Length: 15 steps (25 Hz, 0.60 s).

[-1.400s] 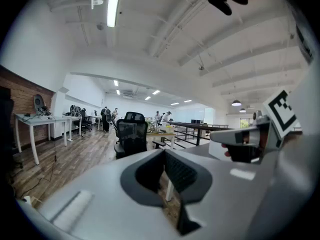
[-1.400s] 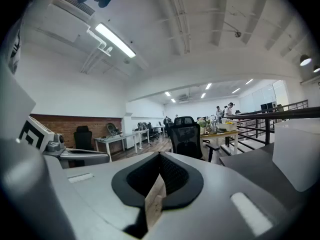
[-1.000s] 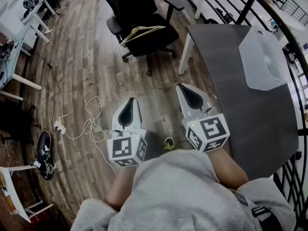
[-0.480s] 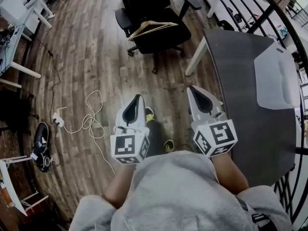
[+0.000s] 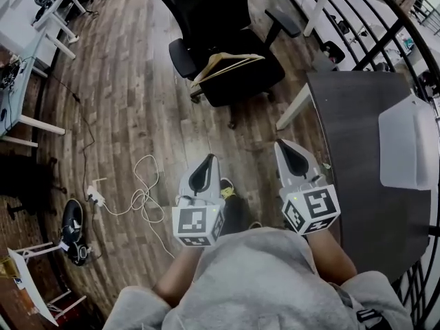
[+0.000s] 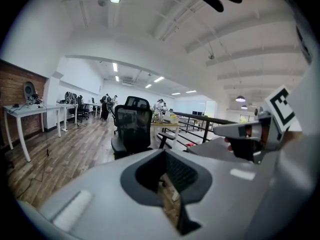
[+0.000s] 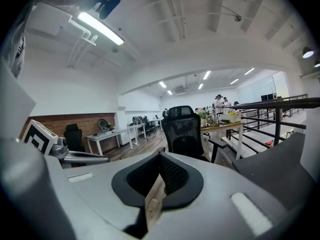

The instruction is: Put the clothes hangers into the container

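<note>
Wooden clothes hangers (image 5: 230, 65) lie on the seat of a black office chair (image 5: 206, 19), far ahead of both grippers. A white translucent container (image 5: 410, 150) stands on the dark table (image 5: 357, 157) at the right. My left gripper (image 5: 209, 159) and right gripper (image 5: 284, 145) are held side by side over the wood floor, both shut and empty, pointing toward the chair. The chair (image 6: 132, 129) shows beyond the shut jaws of the left gripper (image 6: 162, 152) in its own view. In the right gripper view the chair (image 7: 182, 129) stands beyond the right gripper (image 7: 160, 155).
A white cable with a power strip (image 5: 134, 198) lies on the floor at the left, near a pair of dark shoes (image 5: 72, 229). White desks (image 5: 27, 53) line the left side. A black railing (image 5: 385, 19) runs along the right behind the table.
The person has walked toward the chair. The chair and hangers sit lower and nearer in the head view, the table has slid right, and both grippers have stayed shut.
</note>
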Available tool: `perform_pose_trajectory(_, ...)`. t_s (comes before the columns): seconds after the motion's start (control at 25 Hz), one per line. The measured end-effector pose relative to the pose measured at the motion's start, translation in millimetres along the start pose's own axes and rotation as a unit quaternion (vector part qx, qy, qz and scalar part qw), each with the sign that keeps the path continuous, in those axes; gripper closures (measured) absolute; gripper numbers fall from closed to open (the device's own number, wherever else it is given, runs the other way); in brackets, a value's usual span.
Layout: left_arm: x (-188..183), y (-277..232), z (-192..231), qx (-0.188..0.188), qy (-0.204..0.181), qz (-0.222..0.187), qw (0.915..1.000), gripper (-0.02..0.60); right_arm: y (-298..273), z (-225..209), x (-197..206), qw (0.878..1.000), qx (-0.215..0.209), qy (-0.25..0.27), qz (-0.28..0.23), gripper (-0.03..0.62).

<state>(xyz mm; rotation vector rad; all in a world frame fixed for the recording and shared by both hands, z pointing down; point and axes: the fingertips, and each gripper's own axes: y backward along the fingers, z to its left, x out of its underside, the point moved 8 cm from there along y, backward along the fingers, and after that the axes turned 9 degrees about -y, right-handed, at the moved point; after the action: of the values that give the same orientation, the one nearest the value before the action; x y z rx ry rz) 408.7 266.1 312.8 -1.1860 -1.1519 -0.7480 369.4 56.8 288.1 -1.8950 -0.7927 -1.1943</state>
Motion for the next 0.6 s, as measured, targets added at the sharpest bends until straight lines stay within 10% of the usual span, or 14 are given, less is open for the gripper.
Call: perform_pose_trajectory(0.6, -17, -89, 106, 0.005, -0.002, 0.010, 0.9999, 0.574, -121, -4, -34, 0.999, 0.028, 0.019, 0.024, 0.594)
